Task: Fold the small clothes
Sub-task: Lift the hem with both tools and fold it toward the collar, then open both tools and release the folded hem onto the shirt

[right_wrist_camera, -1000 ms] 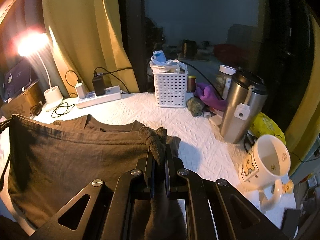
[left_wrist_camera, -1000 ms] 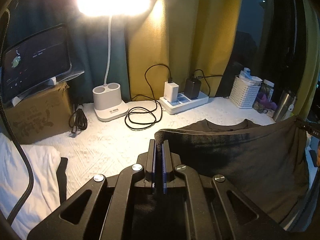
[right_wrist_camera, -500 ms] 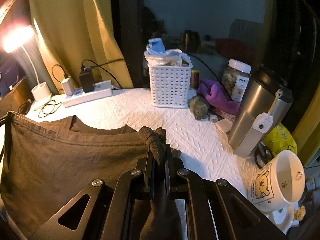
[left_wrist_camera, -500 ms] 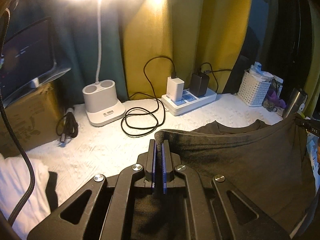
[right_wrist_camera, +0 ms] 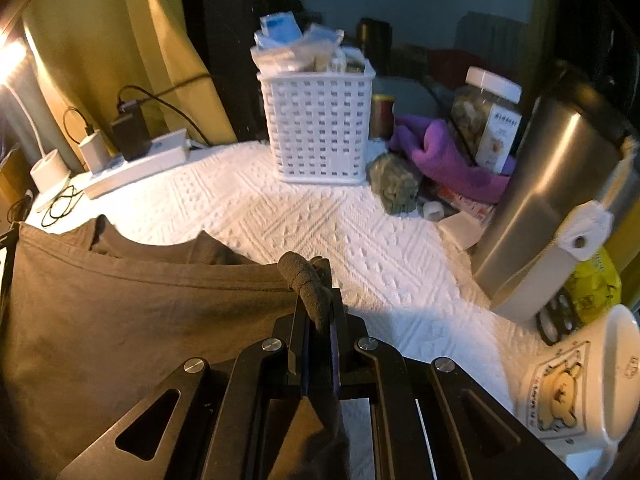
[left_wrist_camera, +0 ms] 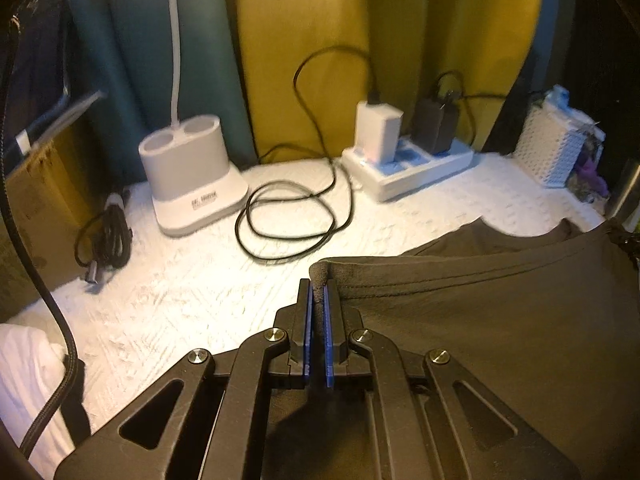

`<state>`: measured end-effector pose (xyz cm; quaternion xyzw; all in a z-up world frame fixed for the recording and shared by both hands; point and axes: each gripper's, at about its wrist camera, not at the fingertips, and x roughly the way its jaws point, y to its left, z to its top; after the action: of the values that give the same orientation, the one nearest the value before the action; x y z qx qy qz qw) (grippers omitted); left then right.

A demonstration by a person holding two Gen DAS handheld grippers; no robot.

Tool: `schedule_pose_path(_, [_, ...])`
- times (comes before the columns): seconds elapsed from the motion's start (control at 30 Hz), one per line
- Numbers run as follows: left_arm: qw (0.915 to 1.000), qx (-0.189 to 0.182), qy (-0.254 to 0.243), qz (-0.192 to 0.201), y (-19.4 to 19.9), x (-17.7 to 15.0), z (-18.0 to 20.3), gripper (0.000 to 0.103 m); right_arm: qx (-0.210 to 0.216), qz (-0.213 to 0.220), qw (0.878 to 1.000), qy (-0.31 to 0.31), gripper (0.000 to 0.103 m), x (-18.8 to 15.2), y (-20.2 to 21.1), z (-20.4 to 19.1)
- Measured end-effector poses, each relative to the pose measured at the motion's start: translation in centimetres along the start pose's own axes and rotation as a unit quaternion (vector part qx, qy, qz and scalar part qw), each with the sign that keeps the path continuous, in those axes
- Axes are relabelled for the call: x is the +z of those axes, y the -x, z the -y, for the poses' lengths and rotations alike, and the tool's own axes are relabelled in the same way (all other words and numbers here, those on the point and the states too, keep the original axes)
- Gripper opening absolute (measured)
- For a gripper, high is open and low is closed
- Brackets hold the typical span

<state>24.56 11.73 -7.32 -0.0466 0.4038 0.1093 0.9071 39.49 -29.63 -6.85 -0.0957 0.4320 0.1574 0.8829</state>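
Left wrist view: left tongs (left_wrist_camera: 317,300) pinching one corner of the dark grey T-shirt (left_wrist_camera: 500,320), pads closed down on a rolled bit of hem, nothing else caught. Holding the hem edge taut toward the far side of the frame, apparently so the fold carries over evenly. Collar end of the shirt lying flat on the white textured counter (left_wrist_camera: 200,288), just beyond the lifted edge. Pointing steeply downward at the counter. Lamp base (left_wrist_camera: 192,184), coiled black cable (left_wrist_camera: 292,224) and power strip (left_wrist_camera: 408,168) sitting well apart from the cloth, near the curtain.

Right wrist view: right tongs (right_wrist_camera: 318,312) clamping the opposite corner of the same shirt, nearly closed, a bunched knob of fabric sticking up above the pads. Stretching the hem level between both corners; judging this as a bottom-to-collar fold under way, not yet laid down. Angling downward likewise. White basket (right_wrist_camera: 320,132), steel tumbler (right_wrist_camera: 548,216) and cartoon mug (right_wrist_camera: 580,380) crowding that side, mug closest; worth minding when spreading the cloth.
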Motion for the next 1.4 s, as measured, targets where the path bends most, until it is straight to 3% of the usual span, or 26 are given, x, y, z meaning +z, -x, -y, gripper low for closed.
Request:
schedule_pose_path(0.2, [0.9996, 0.015, 0.005, -0.021, -1.7, -0.6, -0.6, 0.004, -0.045, -0.022, 0.999, -0.002, 0.007, -0.2, -2.0, 0.7])
schedule_pose_path(0.3, [0.9995, 0.019, 0.001, -0.025, -1.9, -0.6, -0.4, 0.004, -0.037, -0.022, 0.999, -0.004, 0.007, -0.4, -2.2, 1.2])
schedule_pose_path(0.47, [0.9993, 0.027, -0.005, -0.024, -1.7, -0.7, 0.0, 0.004, -0.059, -0.022, 0.998, 0.007, 0.010, -0.5, -2.2, 1.6])
schedule_pose_path(0.6, [0.9994, 0.028, -0.001, -0.021, -1.3, -0.6, -0.3, 0.004, -0.095, -0.036, 0.995, 0.003, 0.015, -1.2, -1.9, 2.5])
schedule_pose_path(0.87, [0.9995, 0.017, 0.012, -0.023, -0.6, 0.0, -0.7, 0.005, -0.100, -0.040, 0.994, -0.012, 0.017, -2.6, 0.9, 3.8])
schedule_pose_path(0.93, [0.9996, 0.013, 0.016, -0.020, 0.2, 0.2, -0.9, 0.007, -0.095, -0.035, 0.995, -0.019, 0.027, -3.0, 2.1, 4.0])
schedule_pose_path(1.0, [0.9994, 0.020, 0.022, -0.015, 1.0, 0.2, -1.2, 0.011, -0.093, -0.029, 0.995, -0.022, 0.077, -3.4, 3.1, 3.9])
schedule_pose_path(1.1, [0.9992, 0.020, 0.032, -0.007, 2.6, -0.2, -1.9, 0.016, -0.083, -0.016, 0.996, -0.025, 0.080, -4.1, 4.6, 3.7])
schedule_pose_path(1.17, [0.9991, 0.021, 0.035, -0.002, 3.7, -0.7, -2.2, 0.035, -0.085, -0.009, 0.996, -0.026, 0.080, -4.9, 5.5, 3.7])
schedule_pose_path(1.23, [0.9991, 0.018, 0.039, 0.002, 4.7, -1.3, -2.2, 0.046, -0.088, -0.008, 0.996, -0.029, 0.080, -5.6, 6.3, 3.6])
schedule_pose_path(1.4, [0.9992, 0.002, 0.040, -0.005, 6.5, -3.5, -1.8, 0.046, -0.088, 0.001, 0.996, -0.031, 0.080, -7.8, 8.4, 3.4])
